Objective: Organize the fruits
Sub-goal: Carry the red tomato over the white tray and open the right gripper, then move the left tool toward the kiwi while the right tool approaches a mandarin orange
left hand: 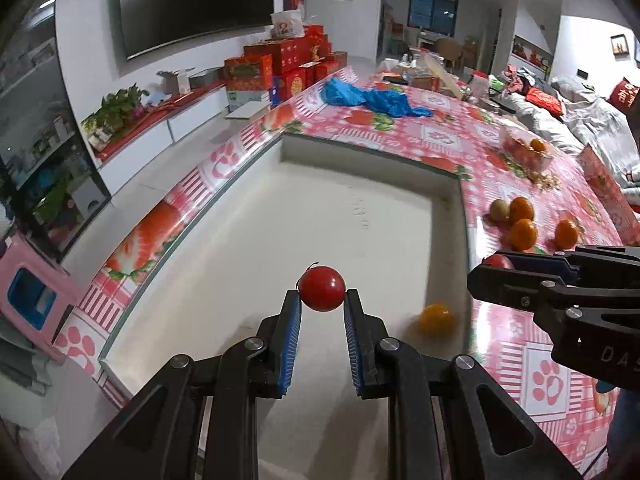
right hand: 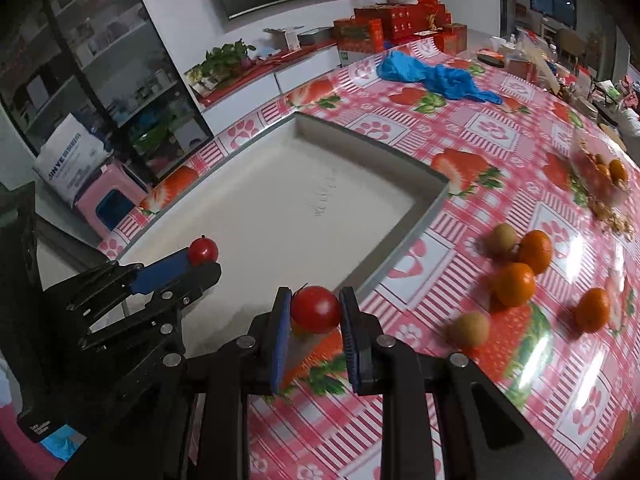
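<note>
While poised above the white tray (left hand: 248,216), gripped a glossy red cherry tomato (left hand: 322,289) between the blue pads of the left tongs (left hand: 322,300), closed just to the fruit's width, a thin dark stem curling off its top. Seen from the right wrist camera as the same left tongs (right hand: 206,262), with that tomato (right hand: 203,251) at the tips, held over the tray's (right hand: 280,200) near corner. Clamped a second, slightly larger red tomato (right hand: 315,309) in the right tongs (right hand: 316,312), likewise narrowed onto the fruit, over the pink strawberry-print surface (right hand: 500,128) just beside the tray's rim. Lay blurred inside the tray near its right wall: one orange fruit (left hand: 436,318). Sat loose on the surface to the right: three mandarins (right hand: 513,284) and two brownish round fruits (right hand: 469,329), clustered close together, some touching. Rested farther back: a clear container (right hand: 598,170) with more orange fruit, and a crumpled blue bag (right hand: 434,74).
</note>
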The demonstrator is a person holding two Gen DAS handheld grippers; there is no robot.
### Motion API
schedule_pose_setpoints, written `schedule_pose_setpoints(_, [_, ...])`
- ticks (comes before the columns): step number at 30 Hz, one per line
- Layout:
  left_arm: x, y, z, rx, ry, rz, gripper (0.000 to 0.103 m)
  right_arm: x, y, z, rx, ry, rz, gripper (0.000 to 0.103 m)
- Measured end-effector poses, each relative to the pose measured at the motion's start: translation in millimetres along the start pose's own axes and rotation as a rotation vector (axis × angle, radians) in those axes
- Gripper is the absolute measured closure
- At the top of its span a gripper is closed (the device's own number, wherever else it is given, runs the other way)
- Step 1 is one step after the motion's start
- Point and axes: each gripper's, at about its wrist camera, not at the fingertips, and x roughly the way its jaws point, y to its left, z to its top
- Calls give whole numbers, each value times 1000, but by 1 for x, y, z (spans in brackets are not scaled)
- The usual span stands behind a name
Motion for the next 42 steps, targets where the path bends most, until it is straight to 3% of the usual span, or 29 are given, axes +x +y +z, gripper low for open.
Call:
schedule_pose_setpoints(12, [5,9,-3,-3,9,-2,79,21,7,6,28,56,19,73])
schedule_pose_setpoints(14, [6,8,-3,2,15,0,79,21,7,6,28,53,21,55])
schedule_pose_setpoints(17, [6,9,-3,-5,26,-4,78,17,8,9,21,36,24,38])
schedule_pose_setpoints(20, [6,11,-3,-12,39,-3,78,10,7,10,19,20,11,29])
schedule_pose_setpoints(21, [6,12,-3,-14,43,1,56,8,5,10,27,18,12,28])
schedule_pose_setpoints(22, [4,13,-3,-21,40,10,15,6,2,10,36,16,12,25])
schedule_pose_setpoints(23, [-3,16,-3,-41,3,31,5,3,-3,9,49,13,12,23])
schedule_pose_setpoints(25, [-18,21,-3,-59,-63,24,3,-1,-10,7,61,9,7,23])
schedule_pose_setpoints(27, [-21,22,-1,-47,-46,12,3,-6,-20,5,79,9,-7,22])
schedule_pose_setpoints(30, [-25,27,2,-41,-50,62,3,-15,-40,0,130,0,-21,20])
schedule_pose_setpoints(37, [-27,53,6,-164,-20,73,3,-29,-97,-24,292,11,-55,14])
schedule_pose_setpoints(42, [-30,54,7,-171,-12,91,3,-39,-136,-46,394,8,-73,14])
